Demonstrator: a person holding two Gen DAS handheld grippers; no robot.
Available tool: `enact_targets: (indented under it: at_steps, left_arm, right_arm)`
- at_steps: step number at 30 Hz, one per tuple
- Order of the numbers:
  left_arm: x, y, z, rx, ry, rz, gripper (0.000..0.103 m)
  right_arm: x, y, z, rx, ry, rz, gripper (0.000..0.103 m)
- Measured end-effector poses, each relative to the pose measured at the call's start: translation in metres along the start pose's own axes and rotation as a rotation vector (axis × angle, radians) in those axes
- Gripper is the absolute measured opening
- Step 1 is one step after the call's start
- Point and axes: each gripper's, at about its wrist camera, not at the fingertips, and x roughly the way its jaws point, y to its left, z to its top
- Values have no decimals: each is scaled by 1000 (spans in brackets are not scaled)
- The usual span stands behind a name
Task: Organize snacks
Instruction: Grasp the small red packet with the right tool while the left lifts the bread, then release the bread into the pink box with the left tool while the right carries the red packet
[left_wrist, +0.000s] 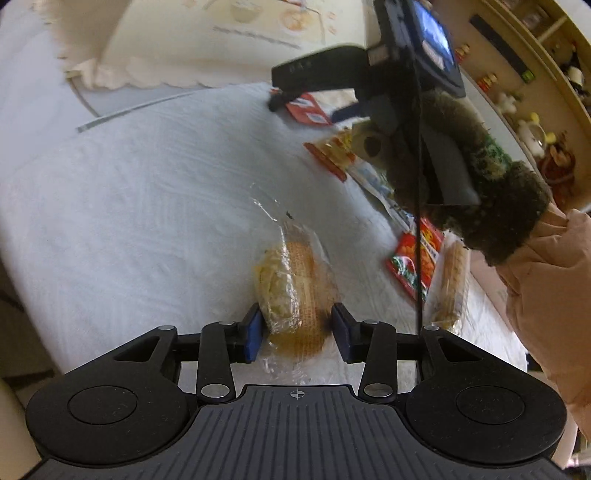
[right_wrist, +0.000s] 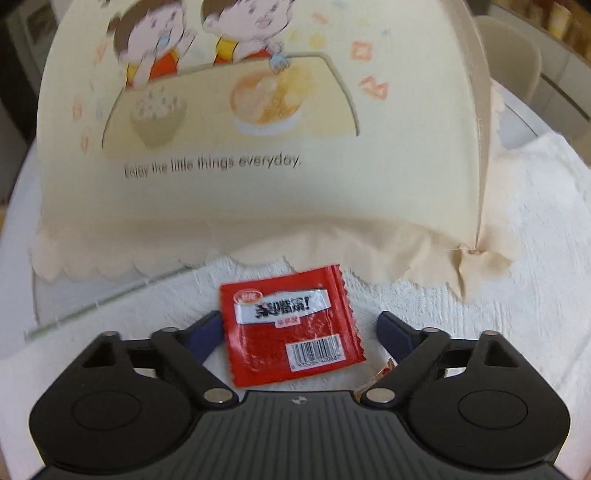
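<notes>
The left gripper (left_wrist: 297, 328) straddles a wrapped bun (left_wrist: 291, 291) on the white cloth (left_wrist: 147, 192), pads apart from it. The right gripper (right_wrist: 299, 336) gapes around a red packet (right_wrist: 291, 325) beside the dome cover (right_wrist: 258, 184); its arm hides part of the snack pile (left_wrist: 369, 162).

Snack packets (left_wrist: 373, 173) partly behind gloved hand (left_wrist: 476, 177)
</notes>
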Motion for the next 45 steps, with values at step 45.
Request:
enact_targets:
  at_steps: [45]
  left_arm:
    - [60, -245, 31, 117, 4, -353, 42]
  right_arm:
    - [-358, -186, -377, 401, -357, -250, 53]
